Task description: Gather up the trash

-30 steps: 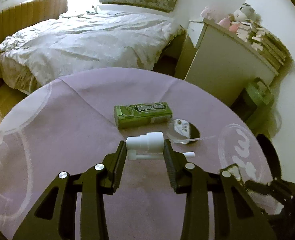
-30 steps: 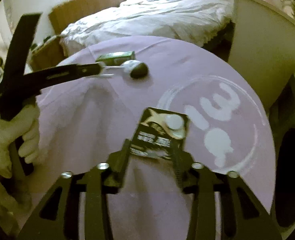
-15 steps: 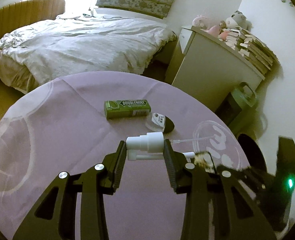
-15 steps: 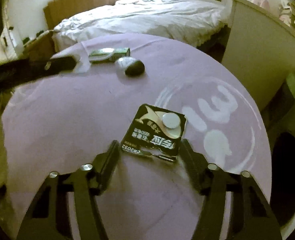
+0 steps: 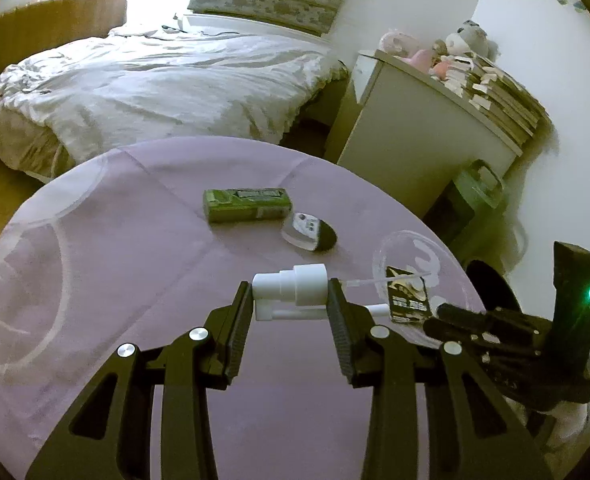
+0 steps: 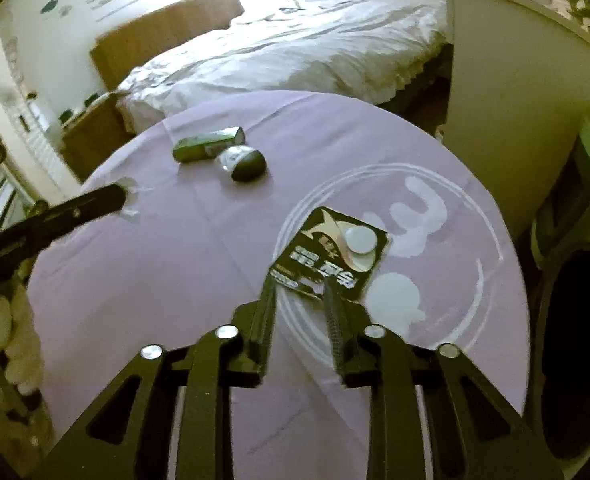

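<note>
My left gripper (image 5: 291,300) is shut on a white spray pump head (image 5: 295,284), held crosswise above the purple tablecloth (image 5: 95,280), its thin tube pointing right. In the right wrist view my right gripper (image 6: 299,284) has its jaws closing on the near edge of a black coin-battery card (image 6: 335,252), and the pads press on it. In the left wrist view that card (image 5: 409,300) stands tilted at the right gripper's tips. A green gum pack (image 5: 247,204) and a clear-and-dark oval packet (image 5: 309,232) lie farther back.
A bed with a white duvet (image 5: 155,92) lies beyond the round table. A white cabinet (image 5: 415,152) stacked with books stands at the right, with a green container (image 5: 475,196) beside it. A dark round bin (image 6: 575,352) sits by the table's right edge.
The right gripper let the battery card drop flat with its jaws wide, then closed on its near edge again. The left gripper drew back with the pump head, so the gum pack looks farther off.
</note>
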Demonstrator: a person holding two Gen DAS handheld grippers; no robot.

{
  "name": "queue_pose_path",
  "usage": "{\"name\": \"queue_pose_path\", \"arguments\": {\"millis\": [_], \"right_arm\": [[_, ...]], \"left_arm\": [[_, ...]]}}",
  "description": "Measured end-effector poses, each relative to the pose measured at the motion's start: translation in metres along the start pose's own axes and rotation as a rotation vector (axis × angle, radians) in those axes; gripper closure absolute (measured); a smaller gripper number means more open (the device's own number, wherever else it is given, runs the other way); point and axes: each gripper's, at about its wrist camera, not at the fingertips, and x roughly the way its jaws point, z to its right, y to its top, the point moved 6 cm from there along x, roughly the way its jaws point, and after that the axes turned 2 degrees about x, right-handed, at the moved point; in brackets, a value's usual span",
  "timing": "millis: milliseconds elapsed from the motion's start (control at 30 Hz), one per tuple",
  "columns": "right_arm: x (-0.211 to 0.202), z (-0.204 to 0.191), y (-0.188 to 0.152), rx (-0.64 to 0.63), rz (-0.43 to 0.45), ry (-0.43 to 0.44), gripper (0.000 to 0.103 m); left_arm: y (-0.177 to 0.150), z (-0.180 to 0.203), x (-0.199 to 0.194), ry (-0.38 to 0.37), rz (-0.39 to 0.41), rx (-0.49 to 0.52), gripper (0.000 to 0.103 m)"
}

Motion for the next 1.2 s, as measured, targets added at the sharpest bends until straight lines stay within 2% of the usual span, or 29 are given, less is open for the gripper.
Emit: {"name": "queue_pose_path", "arguments": {"millis": [67,167,200,300,433,500,567,667,900,1067,1200], "right_arm": [[-0.005,0.0,-0.004,-0.102,0.008,0.01,0.026],[0.002,0.003,-0.004,-0.313,-0.028,-0.041,0.025],[0.008,0.006,0.0,-0.366,-0.049,-0.026,0.025],[0.027,0.012,0.01,-0.444,-0.099,0.037,0.024],[0.042,0.013,0.024,-0.496,-0.144,0.165,0.024],[0.045,0.014,0.029,-0.503,-0.138,0.191,0.028],[0.045,0.016,0.034,-0.496,-0.153,0.204,0.032],[0.041,0.014,0.031,-0.488,-0.147,0.176,0.033],[0.026,0.015,0.015,-0.354,-0.108,0.18,0.034],[-0.003,0.023,0.003,-0.181,-0.037,0.256,0.034],[-0.036,0.036,-0.001,-0.002,0.046,0.354,0.034]], "left_arm": [[-0.001,0.002,-0.001,-0.005,-0.003,0.006,0.066],[-0.003,0.003,-0.002,-0.008,-0.011,0.01,0.066],[-0.003,0.003,-0.001,-0.01,-0.014,0.008,0.066],[-0.005,0.005,0.001,-0.01,-0.02,0.004,0.066],[-0.008,0.008,0.001,-0.007,-0.028,0.011,0.066],[-0.009,0.008,0.002,-0.004,-0.035,0.011,0.066],[-0.01,0.008,0.002,-0.002,-0.04,0.013,0.066],[-0.011,0.011,0.004,-0.002,-0.045,0.021,0.066],[-0.01,0.023,0.008,-0.021,-0.05,0.035,0.066],[-0.008,0.038,0.005,-0.04,-0.042,0.058,0.066],[-0.003,0.062,0.002,-0.066,-0.031,0.097,0.066]]}}
